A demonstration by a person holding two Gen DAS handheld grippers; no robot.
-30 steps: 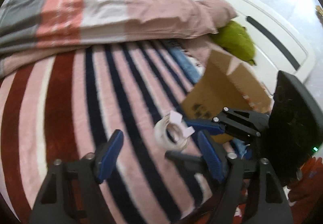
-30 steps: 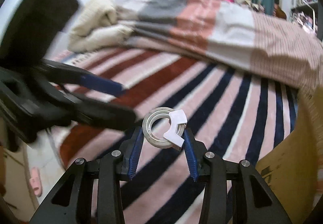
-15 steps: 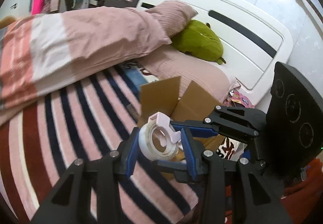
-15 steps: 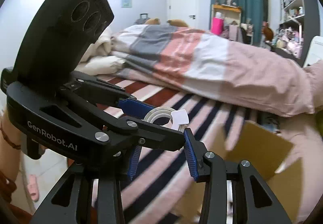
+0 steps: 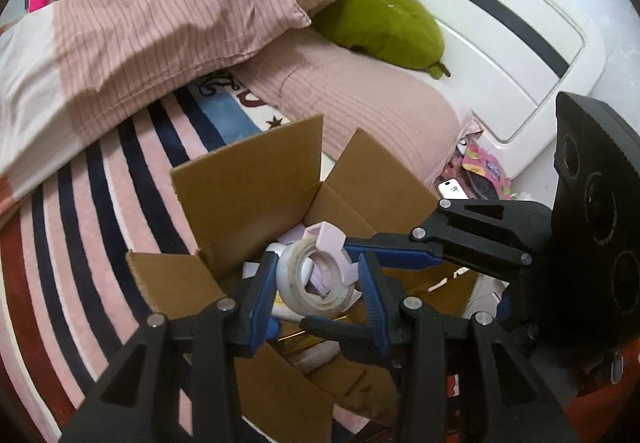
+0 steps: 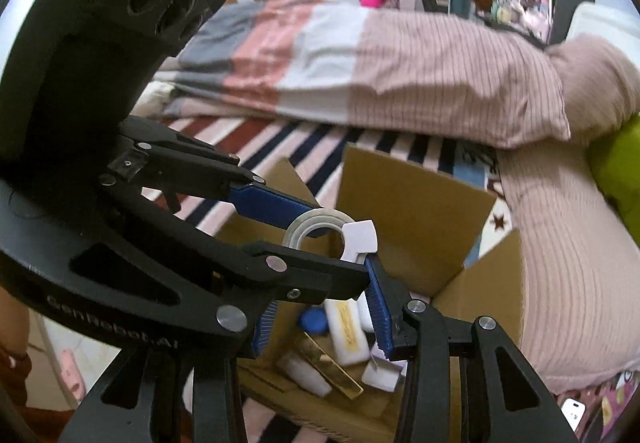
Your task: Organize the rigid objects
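A clear tape roll (image 5: 316,279) with a pale pink cutter piece hangs above the open cardboard box (image 5: 248,195). My left gripper (image 5: 316,275) is shut on the roll's flat sides, blue pads pressing from left and right. My right gripper (image 5: 326,281) comes in from the right and is shut on the same roll, one finger above and one below. In the right wrist view the tape roll (image 6: 320,229) sits at my right gripper (image 6: 320,283), whose left pad is hidden behind the left gripper (image 6: 340,243). The box (image 6: 412,211) lies directly below.
The box holds a white tube (image 6: 348,331), a gold bar (image 6: 328,363), a blue cap (image 6: 314,321) and other small items. It sits on a striped blanket (image 5: 100,203) beside a pink pillow (image 5: 368,111), a green plush (image 5: 384,27) and a folded duvet (image 6: 360,63). A phone (image 5: 452,189) lies by the headboard.
My left jaws closed on the tape roll that the right gripper held. Both grippers carried it up and across from over the striped blanket to above the open box.
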